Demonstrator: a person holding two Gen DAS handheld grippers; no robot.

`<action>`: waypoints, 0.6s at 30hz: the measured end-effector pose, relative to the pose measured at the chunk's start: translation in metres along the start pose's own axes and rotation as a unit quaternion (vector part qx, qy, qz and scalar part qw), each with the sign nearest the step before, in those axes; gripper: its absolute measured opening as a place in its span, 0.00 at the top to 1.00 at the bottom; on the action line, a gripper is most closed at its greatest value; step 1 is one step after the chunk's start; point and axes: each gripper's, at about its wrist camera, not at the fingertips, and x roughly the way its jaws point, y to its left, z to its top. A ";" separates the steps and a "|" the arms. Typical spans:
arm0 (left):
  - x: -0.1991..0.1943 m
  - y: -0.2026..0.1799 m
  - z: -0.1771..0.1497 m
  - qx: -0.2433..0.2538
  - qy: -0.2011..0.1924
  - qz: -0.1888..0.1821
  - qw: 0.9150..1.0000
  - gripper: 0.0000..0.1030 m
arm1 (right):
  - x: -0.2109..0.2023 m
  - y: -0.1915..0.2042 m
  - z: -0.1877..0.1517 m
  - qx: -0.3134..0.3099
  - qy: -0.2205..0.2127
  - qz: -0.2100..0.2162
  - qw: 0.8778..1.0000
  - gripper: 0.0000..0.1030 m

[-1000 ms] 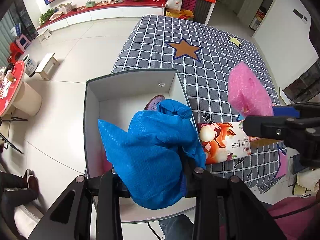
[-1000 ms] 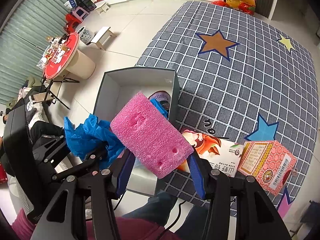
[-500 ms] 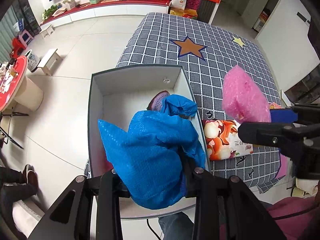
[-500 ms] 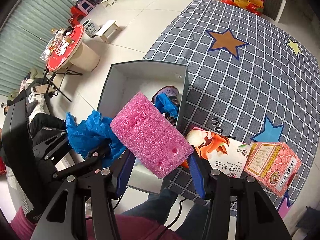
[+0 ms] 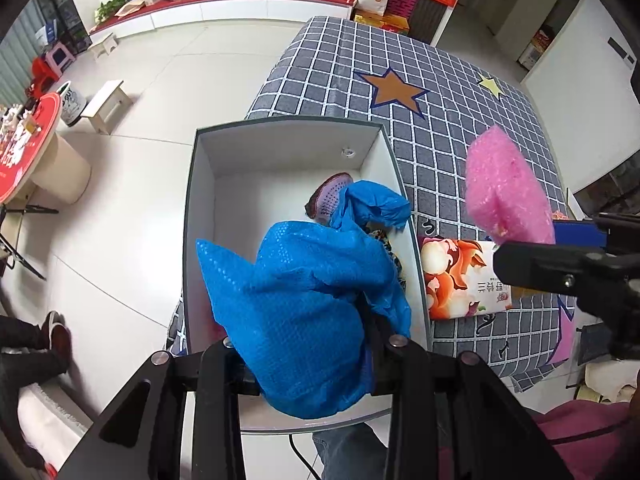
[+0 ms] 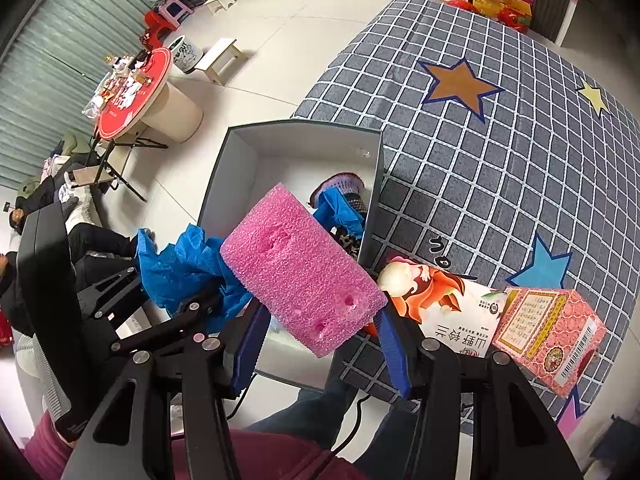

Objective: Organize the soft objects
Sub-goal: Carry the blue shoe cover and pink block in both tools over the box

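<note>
My left gripper (image 5: 304, 344) is shut on a crumpled blue bubble wrap (image 5: 308, 304) and holds it over the near half of the open grey box (image 5: 200, 200). My right gripper (image 6: 320, 320) is shut on a pink foam block (image 6: 300, 276), held above the box's near right corner. The foam also shows in the left wrist view (image 5: 506, 196), right of the box. The box (image 6: 244, 164) holds a purple knitted item (image 5: 330, 196), another blue wrap (image 5: 376, 204) and a patterned piece partly hidden below.
The box sits at the near left edge of a grey checked table (image 5: 440, 120) with star patches. A printed flat pack (image 6: 444, 308) and a pink carton (image 6: 548, 344) lie right of the box. White floor, a stool (image 6: 220, 56) and a red round table (image 6: 128, 100) lie left.
Both grippers have moved slightly forward and left over the box, still holding the blue wrap and the pink foam. The box looks closer and more centred.
</note>
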 end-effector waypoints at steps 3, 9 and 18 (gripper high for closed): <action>0.002 0.000 -0.001 -0.002 0.003 0.001 1.000 0.65 | 0.003 0.002 0.002 -0.004 0.005 0.001 1.000 0.48; 0.002 0.004 -0.001 -0.006 0.007 0.004 1.000 0.65 | 0.005 0.009 0.007 -0.016 0.006 0.001 1.000 0.48; 0.006 0.008 -0.001 -0.010 0.013 0.008 1.000 0.65 | 0.014 0.020 0.018 -0.031 0.011 0.001 0.999 0.48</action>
